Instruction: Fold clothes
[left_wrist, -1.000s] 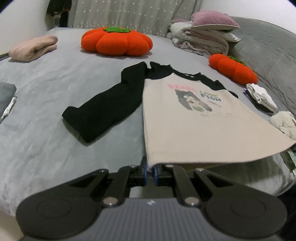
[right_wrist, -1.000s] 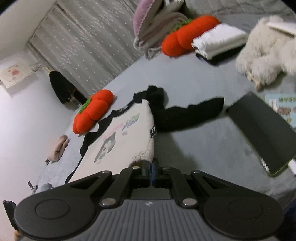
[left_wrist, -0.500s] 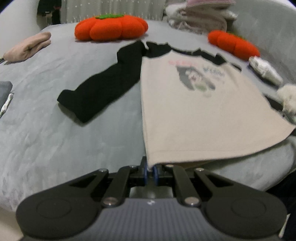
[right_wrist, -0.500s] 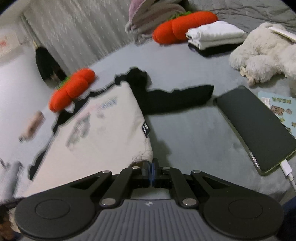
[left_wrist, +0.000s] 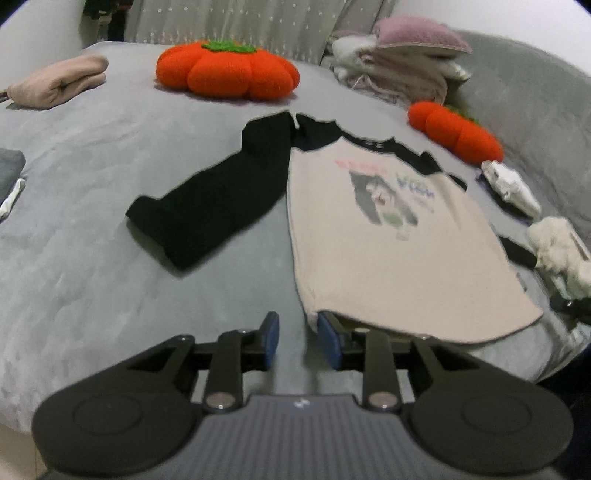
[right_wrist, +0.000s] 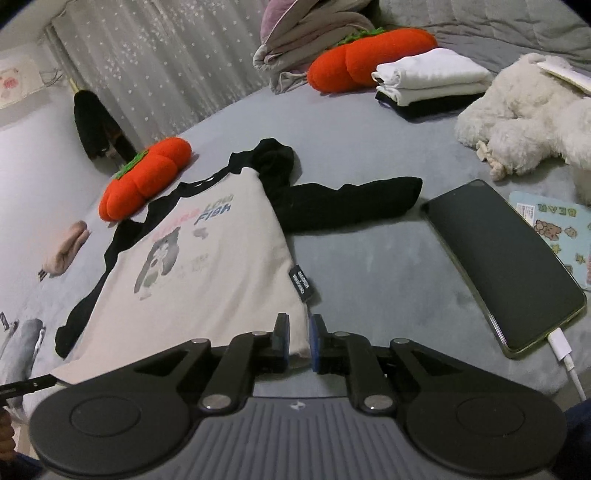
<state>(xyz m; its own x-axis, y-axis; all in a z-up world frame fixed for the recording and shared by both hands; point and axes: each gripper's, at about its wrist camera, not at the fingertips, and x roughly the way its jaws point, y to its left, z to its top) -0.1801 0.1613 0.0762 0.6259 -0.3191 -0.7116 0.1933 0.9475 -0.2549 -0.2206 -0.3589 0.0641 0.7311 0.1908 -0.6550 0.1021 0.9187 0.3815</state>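
A cream shirt (left_wrist: 388, 240) with black sleeves and a cartoon print lies flat, front up, on the grey bed (left_wrist: 92, 258). One black sleeve (left_wrist: 214, 199) stretches out to the left; the other sleeve (right_wrist: 351, 203) lies toward the phone. My left gripper (left_wrist: 298, 341) is opening, and the hem corner rests just beside its right fingertip, nothing between the pads. In the right wrist view, my right gripper (right_wrist: 298, 341) is opening too, and the shirt's (right_wrist: 207, 266) other hem corner lies loosely between its parted pads.
Two orange pumpkin cushions (left_wrist: 227, 70) (left_wrist: 456, 133) sit beyond the shirt. A phone (right_wrist: 502, 266) on a cable, a white plush toy (right_wrist: 524, 110) and folded white clothes (right_wrist: 432, 77) lie on the right. A folded pink cloth (left_wrist: 59, 79) lies far left. The bed's edge runs just under both grippers.
Both grippers were shut on the shirt's hem corners and now stand parted. The hem has dropped flat onto the bed.
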